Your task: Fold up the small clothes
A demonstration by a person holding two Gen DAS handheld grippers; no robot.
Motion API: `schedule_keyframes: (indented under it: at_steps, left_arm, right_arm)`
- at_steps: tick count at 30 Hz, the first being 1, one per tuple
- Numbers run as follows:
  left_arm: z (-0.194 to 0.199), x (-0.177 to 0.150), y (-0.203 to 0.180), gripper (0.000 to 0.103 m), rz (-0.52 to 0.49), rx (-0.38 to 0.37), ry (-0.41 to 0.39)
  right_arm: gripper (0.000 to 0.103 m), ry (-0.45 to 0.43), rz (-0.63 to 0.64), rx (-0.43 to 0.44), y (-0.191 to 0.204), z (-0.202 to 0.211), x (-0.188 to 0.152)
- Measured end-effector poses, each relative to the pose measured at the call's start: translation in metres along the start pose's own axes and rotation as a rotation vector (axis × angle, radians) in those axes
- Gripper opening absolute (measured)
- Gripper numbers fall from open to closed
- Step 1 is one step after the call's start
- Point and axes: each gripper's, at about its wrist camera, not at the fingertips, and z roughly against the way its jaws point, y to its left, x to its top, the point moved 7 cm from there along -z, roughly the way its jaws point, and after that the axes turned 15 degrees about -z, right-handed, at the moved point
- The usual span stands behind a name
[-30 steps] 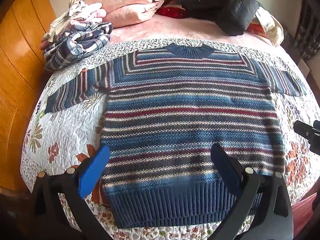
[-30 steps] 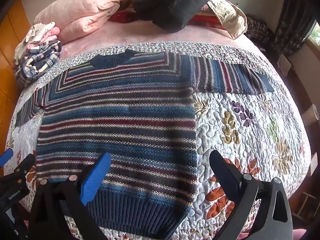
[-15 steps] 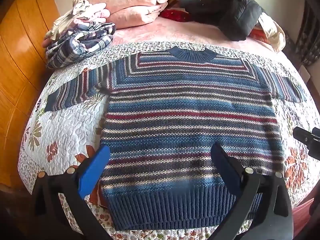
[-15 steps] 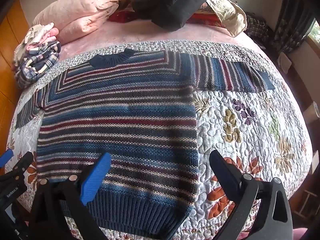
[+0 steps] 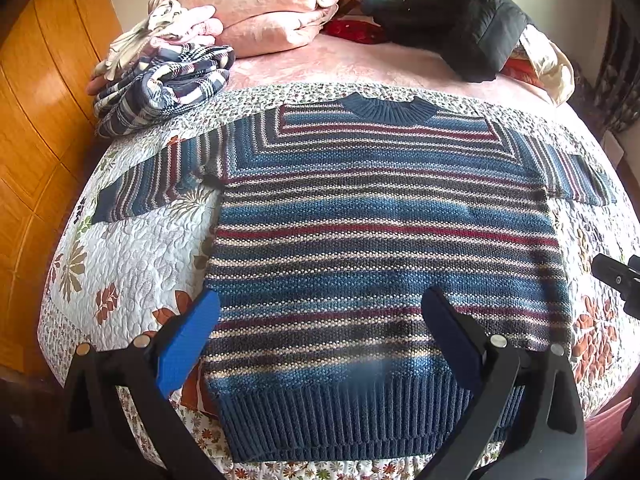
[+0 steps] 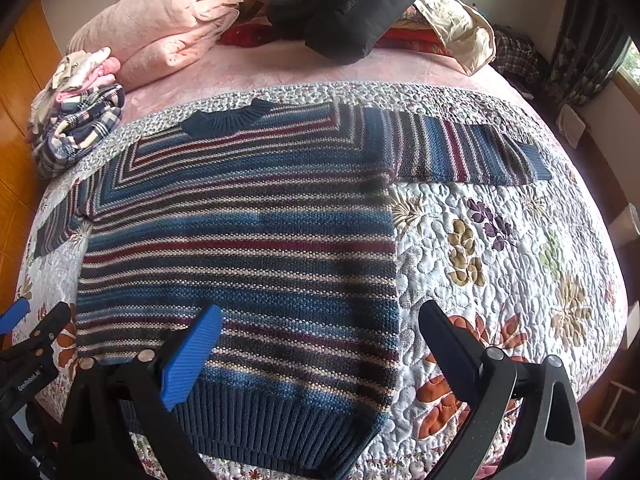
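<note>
A blue, maroon and cream striped knit sweater [image 5: 380, 240] [image 6: 248, 248] lies flat and face up on a floral quilt [image 5: 132, 256] [image 6: 500, 264], both sleeves spread sideways, ribbed hem nearest me. My left gripper [image 5: 320, 320] hovers open above the lower half of the sweater, nothing between its blue-padded fingers. My right gripper [image 6: 320, 324] is open too, above the sweater's lower right corner and side seam. In the left wrist view the right gripper's tip [image 5: 618, 276] shows at the right edge. In the right wrist view the left gripper [image 6: 28, 332] shows at the left edge.
A folded plaid garment pile [image 5: 160, 80] [image 6: 76, 128] sits at the far left of the bed. Pink blankets [image 5: 256, 4] [image 6: 160, 28], a black jacket [image 5: 460, 28] [image 6: 352, 4] and a cream cloth [image 6: 460, 28] lie at the back. Wooden panelling [image 5: 36, 128] flanks the left side.
Both views have drifted slightly back and down, so the sweater sits a little lower in frame. The sweater has not moved and both grippers stay open.
</note>
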Motion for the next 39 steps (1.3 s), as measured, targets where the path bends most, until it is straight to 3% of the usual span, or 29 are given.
schedule_keyframes:
  at_steps: [39]
  left_arm:
    - [0.0008,-0.0008,0.0056,0.1,0.016,0.011,0.0]
  right_arm:
    - [0.099,-0.003,-0.003,0.006,0.0008,0.0005,0.0007]
